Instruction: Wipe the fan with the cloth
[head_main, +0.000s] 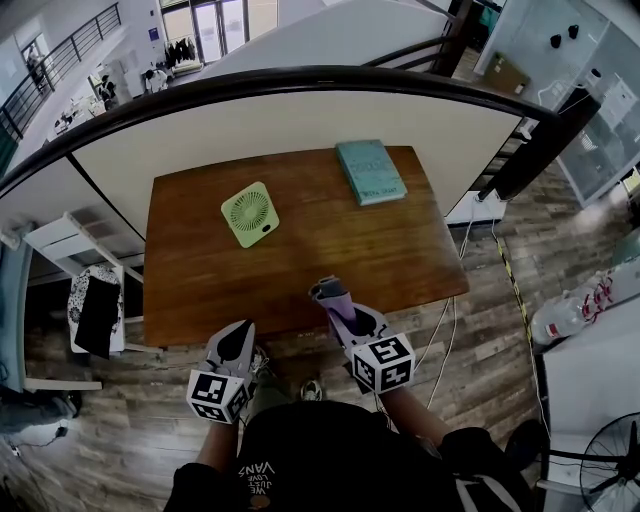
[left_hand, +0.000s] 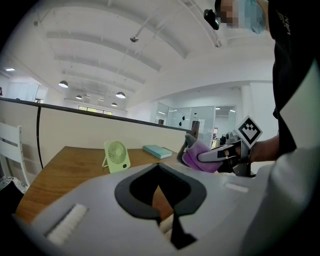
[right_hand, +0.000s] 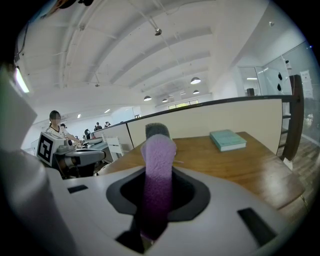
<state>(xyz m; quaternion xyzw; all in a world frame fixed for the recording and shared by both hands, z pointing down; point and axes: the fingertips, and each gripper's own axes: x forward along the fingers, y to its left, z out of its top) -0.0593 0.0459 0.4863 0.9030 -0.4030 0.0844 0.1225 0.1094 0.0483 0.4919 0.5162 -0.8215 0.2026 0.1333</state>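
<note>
Cloth (right_hand: 159, 165) gripped, fan (head_main: 249, 214) standing alone on the desk (head_main: 330, 250).
The purple cloth's lower end is hidden between the jaws of the right hand-held gripper (head_main: 328, 293), which squeezes it tight. The left hand-held gripper (head_main: 241, 335) is closed and empty. The green fan is well apart from both.

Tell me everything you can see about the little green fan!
The fan is small and pale green and looks plastic, with a squarish rounded frame around a round slatted grille. It stands tilted back on a prop behind it, on the brown wooden table, left of a teal book and apart from it. Only the table touches it. Whether it is spinning cannot be told.
</note>
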